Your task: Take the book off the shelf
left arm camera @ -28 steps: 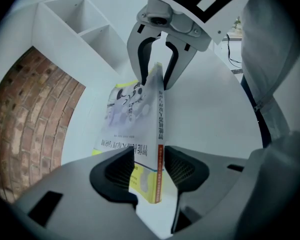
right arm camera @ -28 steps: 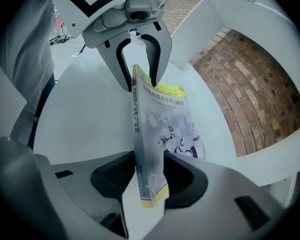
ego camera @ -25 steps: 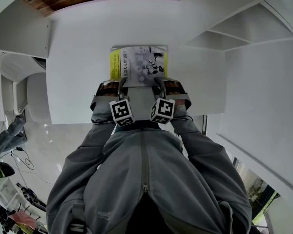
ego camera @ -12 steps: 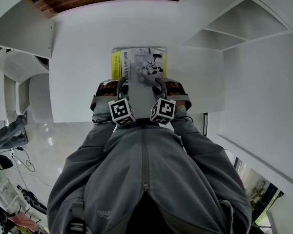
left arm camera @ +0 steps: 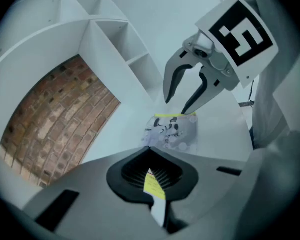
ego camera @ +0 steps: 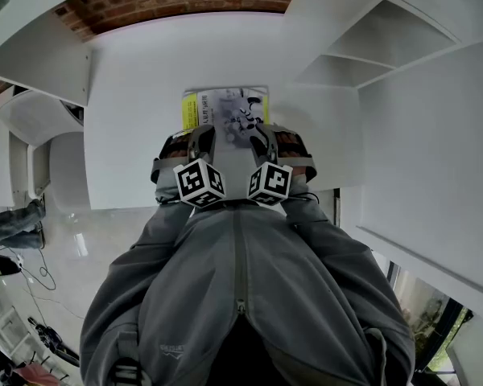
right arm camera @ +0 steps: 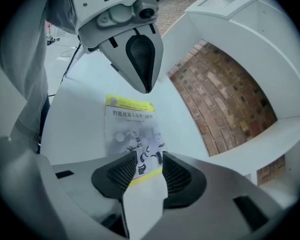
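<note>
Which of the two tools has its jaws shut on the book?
The left tool: its jaws pinch the book at a corner. The right tool has jaws apart, closing, with the book between them.

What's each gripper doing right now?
Left gripper: closed on a corner of the book.
Right gripper: open, jaws closing around the book's edge.

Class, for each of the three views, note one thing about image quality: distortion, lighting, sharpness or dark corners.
Head view: the wide-angle lens bends the shelf into curves; light soft and even, no glare on the book. Left gripper view: black corners, brick wall curved, book cover small and soft. Right gripper view: dark corners, but the cover's print is legible.
</note>
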Available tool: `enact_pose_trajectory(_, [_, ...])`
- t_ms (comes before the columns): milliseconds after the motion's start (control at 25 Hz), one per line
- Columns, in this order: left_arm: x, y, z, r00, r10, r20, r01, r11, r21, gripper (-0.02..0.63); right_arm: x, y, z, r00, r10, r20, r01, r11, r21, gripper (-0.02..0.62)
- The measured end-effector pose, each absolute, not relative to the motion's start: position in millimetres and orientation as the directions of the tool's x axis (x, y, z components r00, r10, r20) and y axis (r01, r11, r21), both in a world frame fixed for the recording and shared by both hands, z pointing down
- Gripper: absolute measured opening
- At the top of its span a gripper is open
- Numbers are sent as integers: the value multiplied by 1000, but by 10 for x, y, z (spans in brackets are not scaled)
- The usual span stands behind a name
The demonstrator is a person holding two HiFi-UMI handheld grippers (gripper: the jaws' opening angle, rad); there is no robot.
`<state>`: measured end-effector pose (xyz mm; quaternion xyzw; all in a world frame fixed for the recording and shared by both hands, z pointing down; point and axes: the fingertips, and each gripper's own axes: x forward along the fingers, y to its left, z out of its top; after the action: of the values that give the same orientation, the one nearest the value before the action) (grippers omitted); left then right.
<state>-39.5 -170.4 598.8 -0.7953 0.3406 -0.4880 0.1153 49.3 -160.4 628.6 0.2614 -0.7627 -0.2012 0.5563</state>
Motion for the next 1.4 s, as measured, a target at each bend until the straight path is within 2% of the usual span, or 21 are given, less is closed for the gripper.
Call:
enact_pose_trajectory(400, [-402, -1917, 5148, 365, -782, 505, -604, -611, -512, 6, 271, -1925, 5268, -329, -800, 502, -310, 593, 743, 71])
enact_pose_trajectory(680, [-456, -1984, 4708, 412, -830, 376, -730, -548, -409, 6, 184, -1969, 4621, -370, -856, 361, -458, 506, 731, 38])
enact_pose_trajectory(1120, [-597, -2006, 4163, 433, -881, 191, -854, -468, -227, 6, 232, -2015, 4029, -439, -886, 147, -757, 454, 470, 28])
enact_pose_trajectory(1400, [-637, -2010, 3920, 424, -898, 116, -885, -438, -158, 6, 304, -2061, 3810, -456, -888, 68, -859, 458, 229, 28])
